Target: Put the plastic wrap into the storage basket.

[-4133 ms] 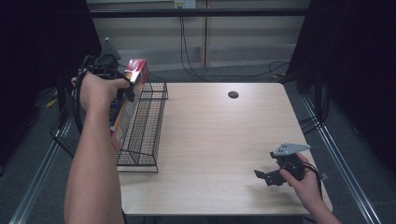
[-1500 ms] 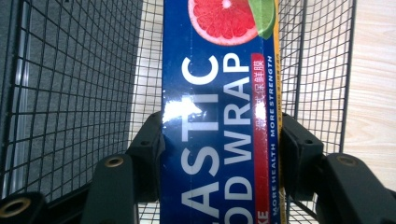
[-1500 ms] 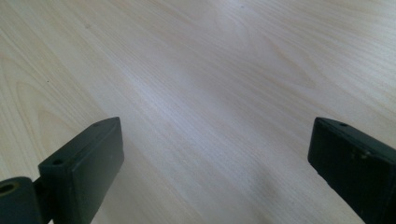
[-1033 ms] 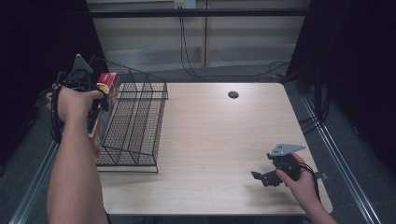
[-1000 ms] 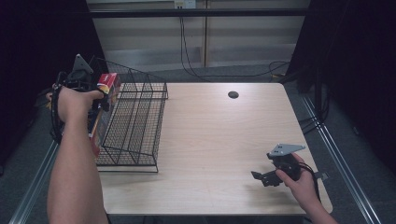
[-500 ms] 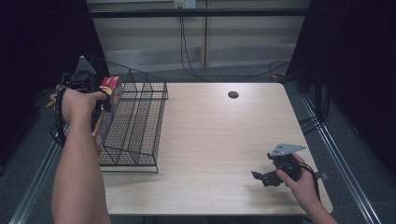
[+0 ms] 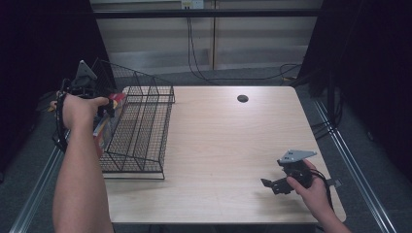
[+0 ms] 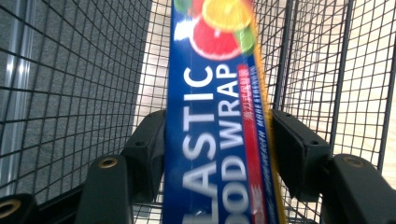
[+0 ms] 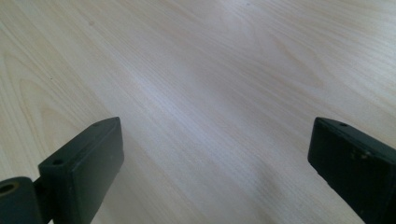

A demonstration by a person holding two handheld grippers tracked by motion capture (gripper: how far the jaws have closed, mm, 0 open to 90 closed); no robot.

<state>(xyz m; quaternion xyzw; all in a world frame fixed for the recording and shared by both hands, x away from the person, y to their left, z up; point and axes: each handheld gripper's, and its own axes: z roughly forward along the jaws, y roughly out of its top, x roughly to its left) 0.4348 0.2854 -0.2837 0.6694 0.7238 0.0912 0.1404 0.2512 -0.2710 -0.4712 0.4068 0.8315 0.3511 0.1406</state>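
Work in hand: a box of plastic food wrap (image 8: 219, 121) is being carried at a black wire basket (image 7: 141, 126) that stands on the left part of the worktop (image 7: 233, 145).
Left hand-held gripper (image 7: 99, 104): at the upper left of the high view, just outside the basket's left wall; its jaws are pinching the box across its narrow width, one on each long side.
Box position: in the left gripper view it runs up the middle of the frame, lettering readable, with basket mesh behind and on both sides; whether it sits inside the mesh or just beside the wall cannot be told.
Change: four seconds ago the box was held above the basket's far left corner; it has since travelled left and lower, along the outer left side, while the basket's rear end appears lifted and tilted.
Meaning: judged as a repositioning, not a release; the box is not yet set down.
Right hand-held gripper (image 7: 274, 184): lower right of the high view, jaws spread wide over bare worktop, holding nothing, unmoved throughout.
Risk: the box may snag the wire.
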